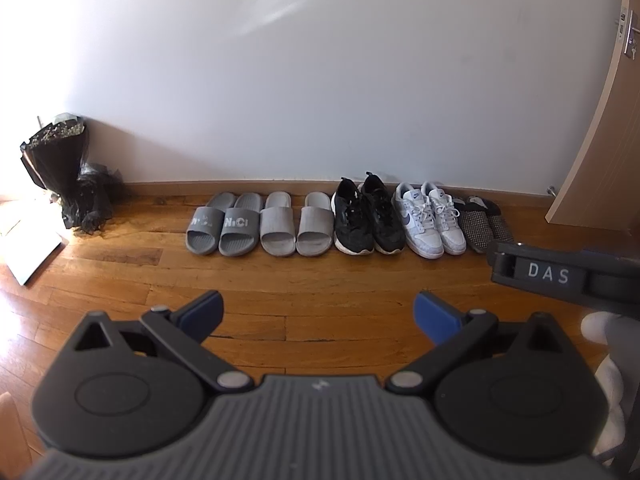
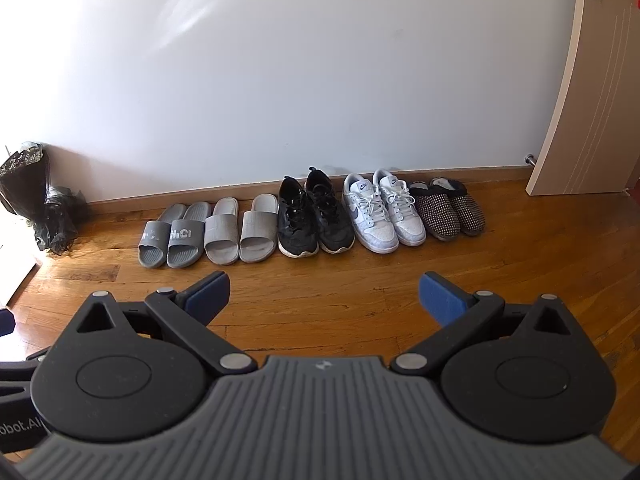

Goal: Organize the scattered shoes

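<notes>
Several pairs of shoes stand in a row along the white wall, toes toward me. From left: dark grey slides [image 1: 222, 226] [image 2: 170, 238], light grey slides [image 1: 296, 225] [image 2: 242, 232], black sneakers [image 1: 368, 216] [image 2: 316, 216], white sneakers [image 1: 430, 218] [image 2: 384, 210], checked slippers [image 1: 484, 222] [image 2: 448, 210]. My left gripper [image 1: 318, 318] is open and empty, held above the wood floor well in front of the row. My right gripper [image 2: 324, 300] is open and empty too. Its body [image 1: 560, 274] shows at the right of the left wrist view, partly covering the slippers.
A dark wrapped flower bouquet [image 1: 64, 176] [image 2: 36, 200] leans in the left corner. An open beige door [image 1: 600, 128] [image 2: 592, 80] stands at the right, with a door stop [image 2: 530, 159] on the baseboard. A white panel [image 1: 28, 244] lies at far left.
</notes>
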### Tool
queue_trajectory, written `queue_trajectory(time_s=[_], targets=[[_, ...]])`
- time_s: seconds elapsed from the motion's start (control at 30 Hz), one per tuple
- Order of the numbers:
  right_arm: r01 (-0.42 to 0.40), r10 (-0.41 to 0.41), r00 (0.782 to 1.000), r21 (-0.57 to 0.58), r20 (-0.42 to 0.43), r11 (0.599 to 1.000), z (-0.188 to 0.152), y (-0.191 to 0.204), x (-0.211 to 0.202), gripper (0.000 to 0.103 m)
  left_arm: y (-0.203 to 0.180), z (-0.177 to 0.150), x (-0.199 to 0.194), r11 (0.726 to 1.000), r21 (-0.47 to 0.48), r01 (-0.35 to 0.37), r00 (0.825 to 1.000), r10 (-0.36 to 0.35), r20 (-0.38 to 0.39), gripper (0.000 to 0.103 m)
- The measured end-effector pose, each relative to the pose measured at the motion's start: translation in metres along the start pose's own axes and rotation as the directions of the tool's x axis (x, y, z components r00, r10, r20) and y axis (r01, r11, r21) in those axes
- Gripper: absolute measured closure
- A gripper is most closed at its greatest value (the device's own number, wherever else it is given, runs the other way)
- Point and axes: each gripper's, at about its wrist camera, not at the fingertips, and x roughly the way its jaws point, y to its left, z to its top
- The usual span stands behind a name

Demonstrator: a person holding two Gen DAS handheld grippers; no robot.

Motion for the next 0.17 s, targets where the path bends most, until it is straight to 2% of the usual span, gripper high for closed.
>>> queue_trajectory(time_s=[0.17], targets=[[0.001,-0.001,1.0,0.003,-0.001,1.0,0.0005,-0.0003,0.0003,0.001,-0.0002,0.0013,0.0,1.0,0.003,-0.006,1.0,0.006,0.008,0.0]])
